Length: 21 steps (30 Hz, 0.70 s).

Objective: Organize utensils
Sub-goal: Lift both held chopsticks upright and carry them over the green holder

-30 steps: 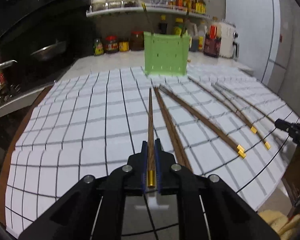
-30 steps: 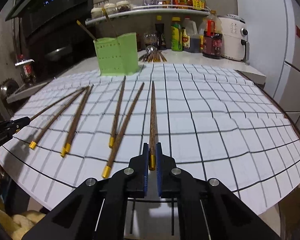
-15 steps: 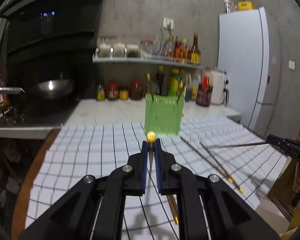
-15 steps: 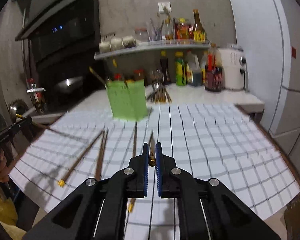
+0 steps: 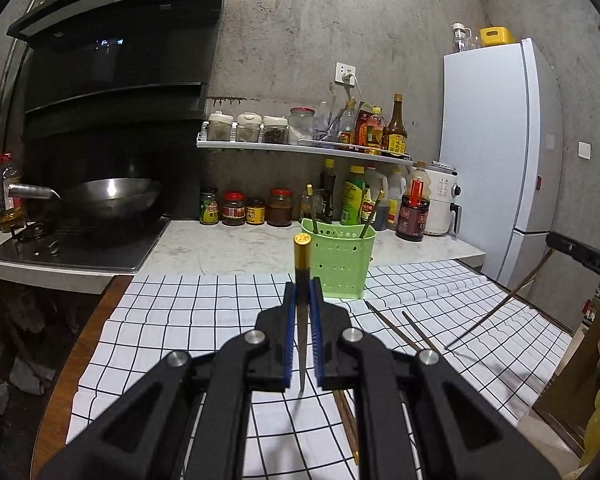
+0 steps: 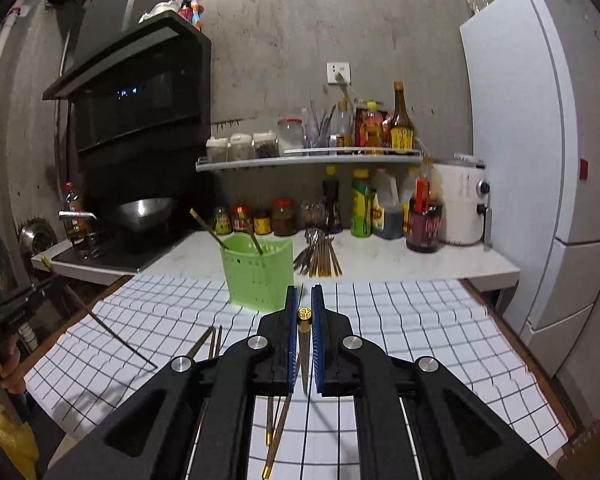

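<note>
From the left wrist camera we see our left gripper (image 5: 302, 312) closed tight on a chopstick (image 5: 301, 264), gold cap up and its thin end hanging down between the blue pads. Beyond it the green holder (image 5: 342, 266) stands on the far edge of the checked cloth (image 5: 188, 320), with two chopsticks leaning inside. Only this view shows the right gripper from outside, at the far right, with its chopstick slanting down to the cloth. A wok (image 5: 108, 196) sits far left on the stove.

From the right wrist camera our right gripper (image 6: 305, 312) is likewise clamped on a second chopstick (image 6: 304, 316), gold cap towards us. The holder (image 6: 258, 274) stands just left of it. Only here do we see a bundle of utensils (image 6: 320, 256) on the counter behind the holder. More loose chopsticks (image 6: 210, 342) lie on the cloth at near left. To the right the cloth lies bare up to the fridge (image 6: 540, 160).
</note>
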{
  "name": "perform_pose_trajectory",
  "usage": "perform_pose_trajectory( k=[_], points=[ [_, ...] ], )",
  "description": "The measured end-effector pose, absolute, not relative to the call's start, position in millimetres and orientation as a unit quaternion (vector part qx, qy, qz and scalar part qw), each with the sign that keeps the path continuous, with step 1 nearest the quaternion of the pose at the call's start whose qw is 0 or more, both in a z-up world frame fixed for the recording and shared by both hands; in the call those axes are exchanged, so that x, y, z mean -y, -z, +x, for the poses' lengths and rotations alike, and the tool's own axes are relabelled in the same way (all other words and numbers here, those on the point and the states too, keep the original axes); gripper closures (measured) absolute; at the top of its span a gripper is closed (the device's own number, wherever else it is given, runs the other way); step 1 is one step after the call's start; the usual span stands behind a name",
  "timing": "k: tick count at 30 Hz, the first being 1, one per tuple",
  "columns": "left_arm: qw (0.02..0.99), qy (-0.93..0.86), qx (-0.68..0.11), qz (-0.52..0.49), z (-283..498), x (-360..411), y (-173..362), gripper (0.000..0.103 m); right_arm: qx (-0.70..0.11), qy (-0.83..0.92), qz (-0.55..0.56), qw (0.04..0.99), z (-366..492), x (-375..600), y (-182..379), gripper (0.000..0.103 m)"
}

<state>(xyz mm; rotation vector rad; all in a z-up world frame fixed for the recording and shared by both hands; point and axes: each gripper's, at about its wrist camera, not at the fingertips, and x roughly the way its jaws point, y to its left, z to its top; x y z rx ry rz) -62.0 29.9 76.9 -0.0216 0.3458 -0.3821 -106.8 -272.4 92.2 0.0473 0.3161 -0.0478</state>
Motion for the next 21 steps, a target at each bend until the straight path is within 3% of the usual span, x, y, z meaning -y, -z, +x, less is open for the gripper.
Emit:
perform_pose_trajectory(
  k=[15,21],
  points=[
    [0.966,0.196,-0.166,-0.011,-57,-26,-78,0.096,-0.165,0.031,0.009,0.986,-90,264,-95,0.095],
    [0.956,0.204,-0.211,-0.005,-44,-16,-60,0.096,-0.221,0.035,0.017,0.975,-64,268,-61,0.096]
  ],
)
